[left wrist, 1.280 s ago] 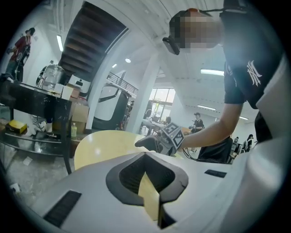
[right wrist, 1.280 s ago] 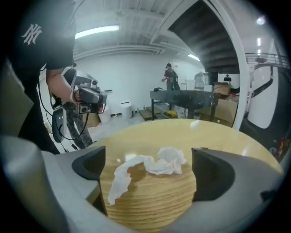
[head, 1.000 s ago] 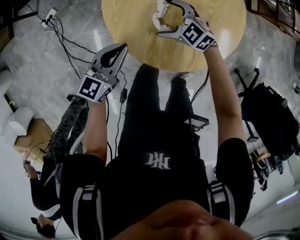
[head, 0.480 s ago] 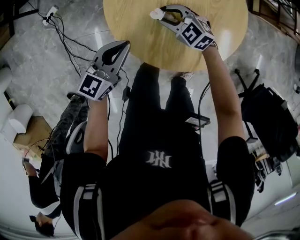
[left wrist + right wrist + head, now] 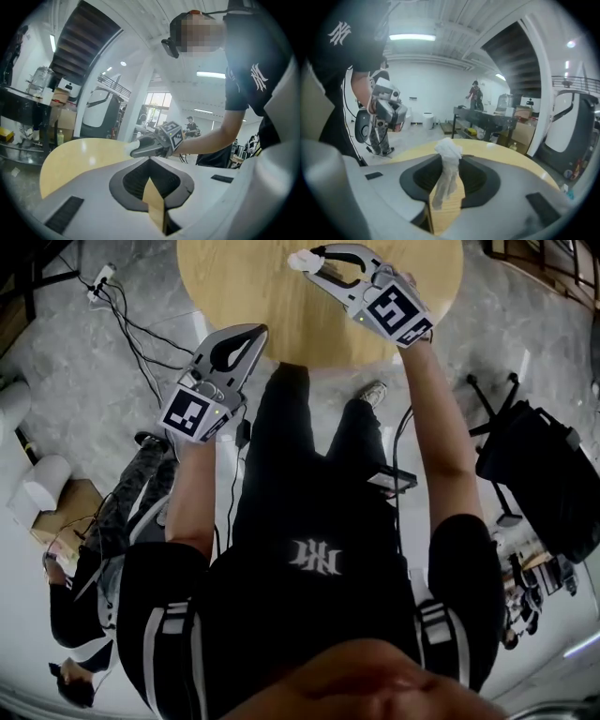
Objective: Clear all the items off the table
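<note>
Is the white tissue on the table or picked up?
Picked up: the right gripper, its jaws just closed further, pinches the tissue clear of the tabletop.

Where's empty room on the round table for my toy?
The table top in view is bare: a wide patch between its left rim and the right claw, a strip from that claw to the right rim. That claw's jaws have just been closing on the white tissue. It's crowded at the near edge, by the left claw.

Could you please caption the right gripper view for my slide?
Right gripper, jaws just closed on a crumpled white tissue, over the wooden table.
</note>
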{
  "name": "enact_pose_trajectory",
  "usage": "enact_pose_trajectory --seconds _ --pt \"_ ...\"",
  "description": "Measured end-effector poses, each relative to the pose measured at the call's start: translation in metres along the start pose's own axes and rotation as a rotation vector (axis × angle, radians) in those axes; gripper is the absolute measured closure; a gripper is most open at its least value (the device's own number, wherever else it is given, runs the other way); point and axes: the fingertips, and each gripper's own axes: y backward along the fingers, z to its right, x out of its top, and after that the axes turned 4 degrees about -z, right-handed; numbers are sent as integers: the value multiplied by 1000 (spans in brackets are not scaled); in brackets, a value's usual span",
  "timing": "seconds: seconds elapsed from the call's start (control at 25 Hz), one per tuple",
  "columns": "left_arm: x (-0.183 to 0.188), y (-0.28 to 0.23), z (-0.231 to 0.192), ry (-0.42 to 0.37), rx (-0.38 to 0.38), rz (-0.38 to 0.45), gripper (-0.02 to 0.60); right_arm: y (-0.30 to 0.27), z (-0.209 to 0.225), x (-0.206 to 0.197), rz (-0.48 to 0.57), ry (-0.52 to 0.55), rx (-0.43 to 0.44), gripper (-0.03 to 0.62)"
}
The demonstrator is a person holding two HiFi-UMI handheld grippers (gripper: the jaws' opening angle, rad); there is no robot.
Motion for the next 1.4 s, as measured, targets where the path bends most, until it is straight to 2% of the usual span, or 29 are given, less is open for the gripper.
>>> enact_pose_trajectory --seconds 0.12,0.24,0.44,0.6,0.72,0.84,1.0,1.24,1.4 --pt "14 -36 46 -51 -42 8 571 69 1 2 81 -31 -82 479" --pt "22 -86 107 -83 -80 27 571 153 -2 -21 143 -53 -146 479" --pt "23 -168 202 -195 -141 35 571 278 -2 -66 249 -93 -253 479" --pt "3 -244 267 -156 -168 74 571 360 1 -152 249 -160 -344 479" --pt "-31 -295 306 -146 -196 80 571 388 12 -237 235 -220 -420 479" --pt "-83 -324 323 -144 -229 32 571 373 17 -315 210 -292 -493 479" --pt "-167 -347 319 -156 -250 -52 571 319 9 -410 156 -377 -512 479" --pt "-278 -357 261 -156 -239 -155 571 223 7 -519 49 -397 -441 479" --pt "-344 -361 193 -131 -237 -188 571 140 7 -573 -15 -402 -393 477"
